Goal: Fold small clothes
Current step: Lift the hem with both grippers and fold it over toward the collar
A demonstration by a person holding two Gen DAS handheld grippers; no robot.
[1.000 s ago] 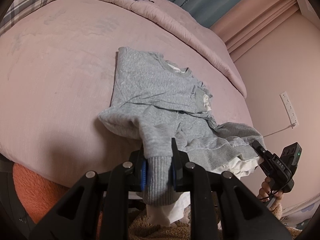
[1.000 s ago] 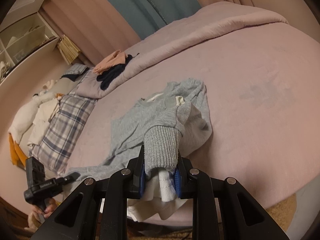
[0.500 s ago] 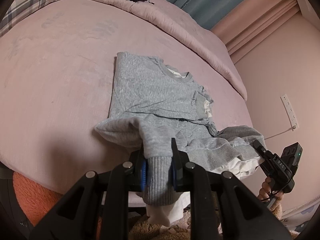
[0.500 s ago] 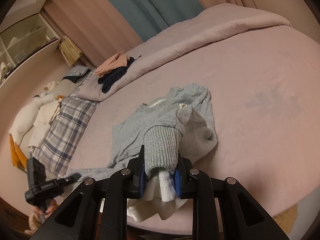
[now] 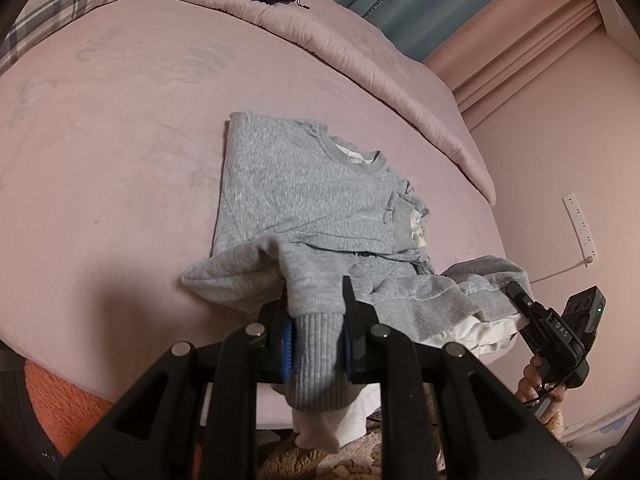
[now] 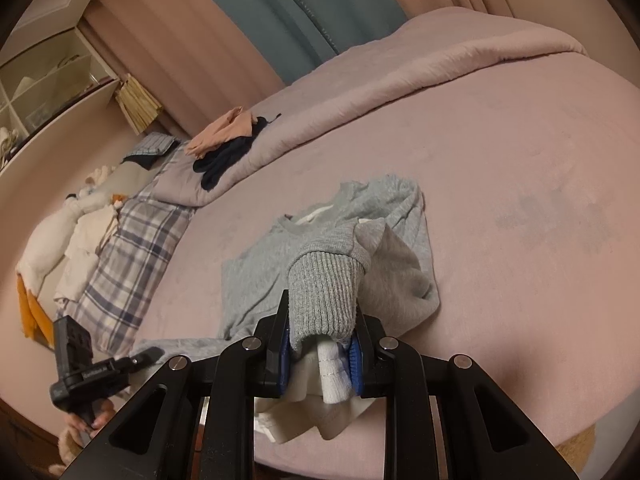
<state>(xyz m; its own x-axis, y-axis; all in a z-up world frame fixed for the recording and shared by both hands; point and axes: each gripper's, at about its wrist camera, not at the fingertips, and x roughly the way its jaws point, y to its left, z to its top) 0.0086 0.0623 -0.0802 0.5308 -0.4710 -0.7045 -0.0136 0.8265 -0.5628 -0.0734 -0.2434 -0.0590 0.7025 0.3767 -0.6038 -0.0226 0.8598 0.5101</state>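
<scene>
A small grey sweatshirt [image 5: 296, 184] with a white lining lies on the pink bed, collar at the far end, sleeves folded in. My left gripper [image 5: 316, 304] is shut on the ribbed hem [image 5: 316, 348] at one bottom corner, lifted over the bed's near edge. My right gripper [image 6: 320, 316] is shut on the other ribbed hem corner [image 6: 324, 300], with white lining hanging below it. The sweatshirt [image 6: 260, 272] shows in the right wrist view too. Each gripper appears in the other's view: the right one [image 5: 520, 296], the left one [image 6: 148, 356].
A pink duvet [image 5: 360, 44] is rolled along the bed's far side with dark and peach clothes [image 6: 228, 140] on it. A plaid pillow [image 6: 128, 252] and soft toys [image 6: 52, 240] lie at the head. A wall socket [image 5: 580, 220] is at right.
Both grippers have carried the hem forward over the sweatshirt's body, toward the collar. The grips have not changed.
</scene>
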